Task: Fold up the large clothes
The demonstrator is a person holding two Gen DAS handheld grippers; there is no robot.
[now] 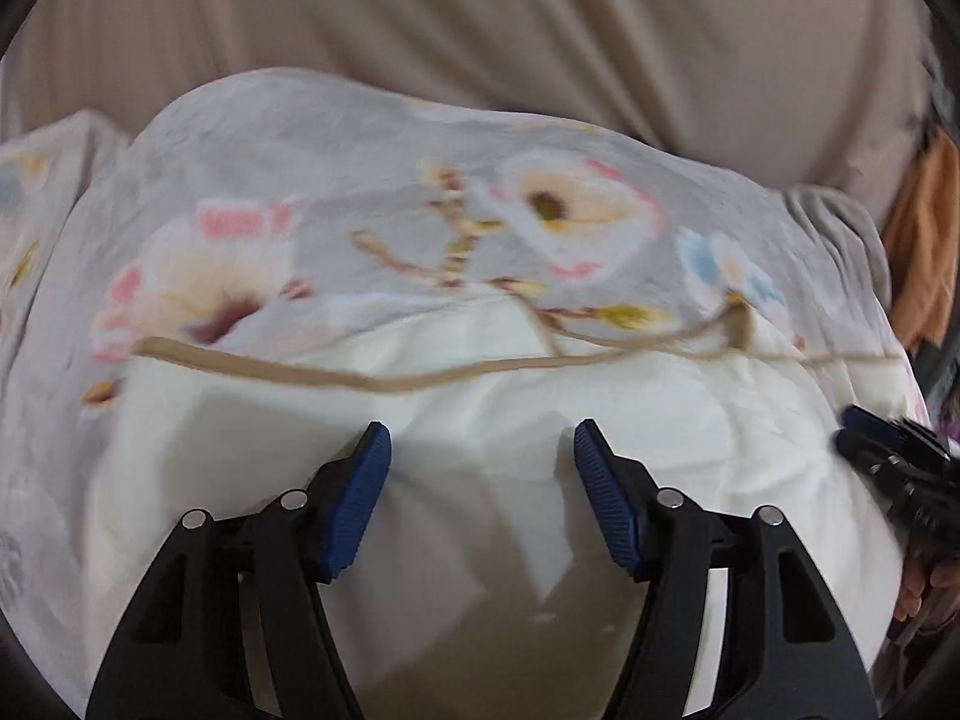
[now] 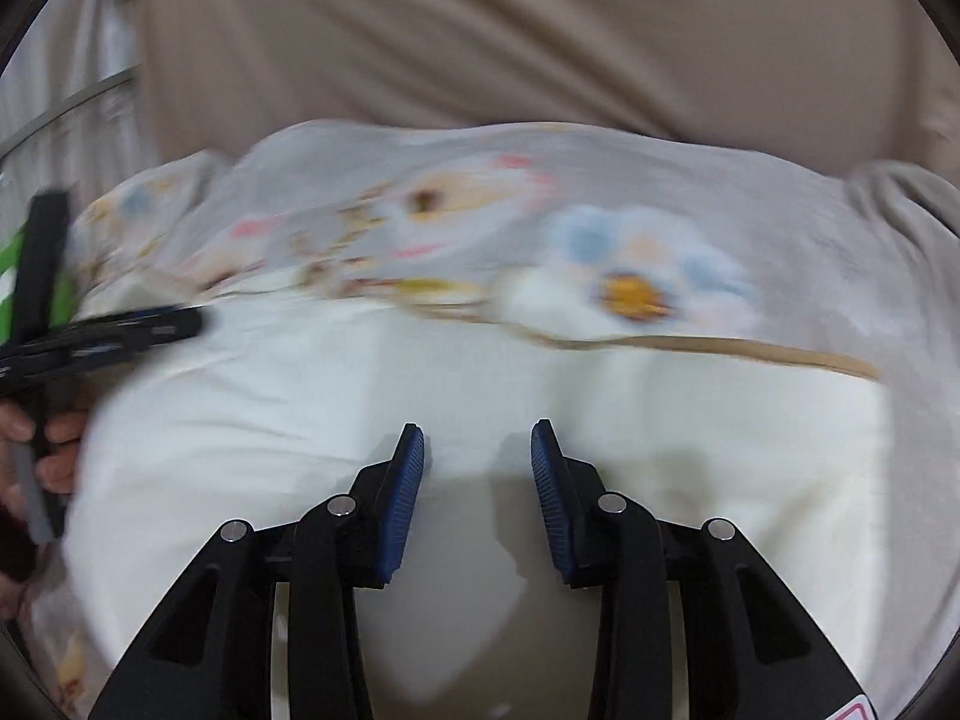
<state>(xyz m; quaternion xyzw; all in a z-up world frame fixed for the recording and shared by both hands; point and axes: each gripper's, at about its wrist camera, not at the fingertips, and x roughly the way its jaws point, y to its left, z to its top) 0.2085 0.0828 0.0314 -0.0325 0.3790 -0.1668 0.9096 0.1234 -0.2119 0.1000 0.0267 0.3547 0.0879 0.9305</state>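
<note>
A large grey cloth with a flower print (image 1: 372, 180) (image 2: 540, 192) lies spread out, its white inner side (image 1: 480, 420) (image 2: 480, 372) turned up toward me, edged by a tan trim band (image 1: 312, 375) (image 2: 750, 351). My left gripper (image 1: 482, 438) is open and empty just above the white side. My right gripper (image 2: 477, 438) is open and empty above the same white area. The right gripper also shows at the right edge of the left wrist view (image 1: 894, 456). The left gripper shows at the left edge of the right wrist view (image 2: 120, 330).
A beige sheet with soft folds (image 1: 480, 18) (image 2: 510, 30) lies beyond the cloth. An orange fabric (image 1: 924, 240) hangs at the far right. A green object (image 2: 12, 264) sits at the far left. The person's fingers (image 2: 54, 450) hold the left gripper's handle.
</note>
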